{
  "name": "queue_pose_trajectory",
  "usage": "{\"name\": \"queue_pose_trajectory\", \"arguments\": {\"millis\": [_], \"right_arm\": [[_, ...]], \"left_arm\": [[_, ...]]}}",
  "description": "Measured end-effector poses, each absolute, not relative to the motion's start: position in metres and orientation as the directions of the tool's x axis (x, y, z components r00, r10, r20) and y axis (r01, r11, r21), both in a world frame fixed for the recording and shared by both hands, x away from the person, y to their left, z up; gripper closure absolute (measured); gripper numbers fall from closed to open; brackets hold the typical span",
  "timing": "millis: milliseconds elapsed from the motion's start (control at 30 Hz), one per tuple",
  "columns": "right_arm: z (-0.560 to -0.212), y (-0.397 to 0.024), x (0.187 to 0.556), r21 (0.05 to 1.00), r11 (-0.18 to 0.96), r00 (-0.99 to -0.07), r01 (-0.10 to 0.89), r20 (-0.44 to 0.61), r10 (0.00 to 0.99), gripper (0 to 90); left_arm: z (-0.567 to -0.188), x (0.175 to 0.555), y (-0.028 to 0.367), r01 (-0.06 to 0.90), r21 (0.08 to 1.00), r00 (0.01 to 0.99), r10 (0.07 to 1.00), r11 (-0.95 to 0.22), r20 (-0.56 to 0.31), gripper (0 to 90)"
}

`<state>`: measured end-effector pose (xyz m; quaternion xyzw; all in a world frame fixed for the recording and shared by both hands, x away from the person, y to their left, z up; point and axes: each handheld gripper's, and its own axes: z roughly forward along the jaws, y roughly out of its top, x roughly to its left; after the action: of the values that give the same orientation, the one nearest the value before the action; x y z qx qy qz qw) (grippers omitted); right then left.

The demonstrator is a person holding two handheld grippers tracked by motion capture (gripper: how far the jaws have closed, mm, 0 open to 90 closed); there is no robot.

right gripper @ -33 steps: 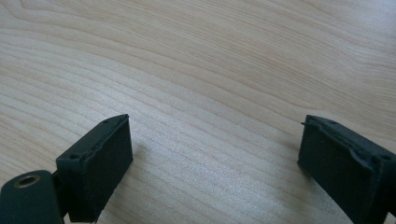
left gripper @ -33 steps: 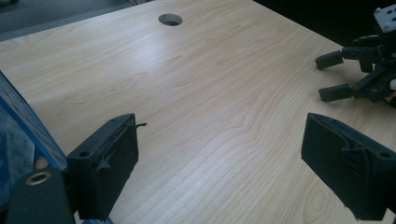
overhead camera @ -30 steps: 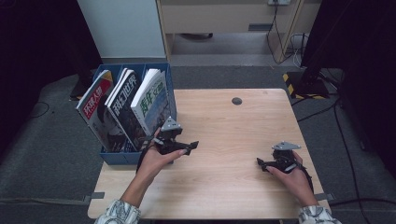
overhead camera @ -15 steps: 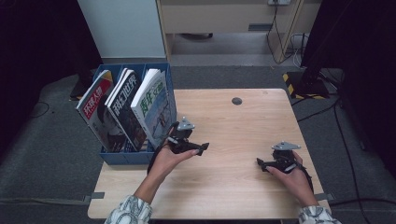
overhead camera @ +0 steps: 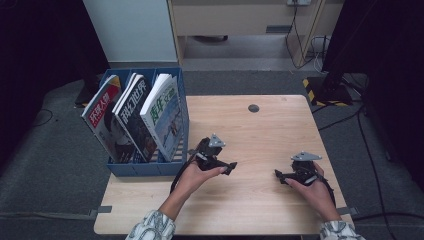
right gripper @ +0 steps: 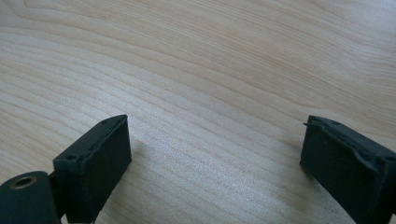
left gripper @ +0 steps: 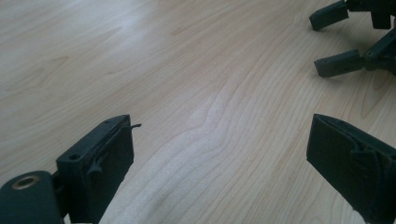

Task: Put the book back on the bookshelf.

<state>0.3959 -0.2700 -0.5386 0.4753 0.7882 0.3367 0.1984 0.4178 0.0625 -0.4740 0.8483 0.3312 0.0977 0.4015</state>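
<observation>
Since a moment ago, the left gripper (overhead camera: 231,166) has slid right, away from the blue file box (overhead camera: 176,166). The right gripper (overhead camera: 278,175) stayed put at the lower right. Both have their black fingers (left gripper: 100,161) wide open, holding nothing, low over the smooth, pale wooden counter (overhead camera: 260,135). Three glossy magazines (overhead camera: 162,112) stand in the box, upper left.
</observation>
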Motion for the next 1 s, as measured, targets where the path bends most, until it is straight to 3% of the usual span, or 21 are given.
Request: {"name": "queue_pose_trajectory", "arguments": {"millis": [467, 1000], "right_arm": [[-0.539, -0.269, 0.395, 0.718, 0.32, -0.468, 0.619, 0.009, 0.884, 8.5], [-0.539, -0.269, 0.395, 0.719, 0.318, -0.466, 0.618, 0.01, 0.884, 8.1]], "left_arm": [[-0.507, 0.414, 0.042, 0.485, 0.698, 0.784, 0.616, -0.527, -0.079, 8.0], [-0.528, 0.425, 0.039, 0.565, 0.653, 0.7, 0.712, -0.504, -0.057, 7.1]]}}
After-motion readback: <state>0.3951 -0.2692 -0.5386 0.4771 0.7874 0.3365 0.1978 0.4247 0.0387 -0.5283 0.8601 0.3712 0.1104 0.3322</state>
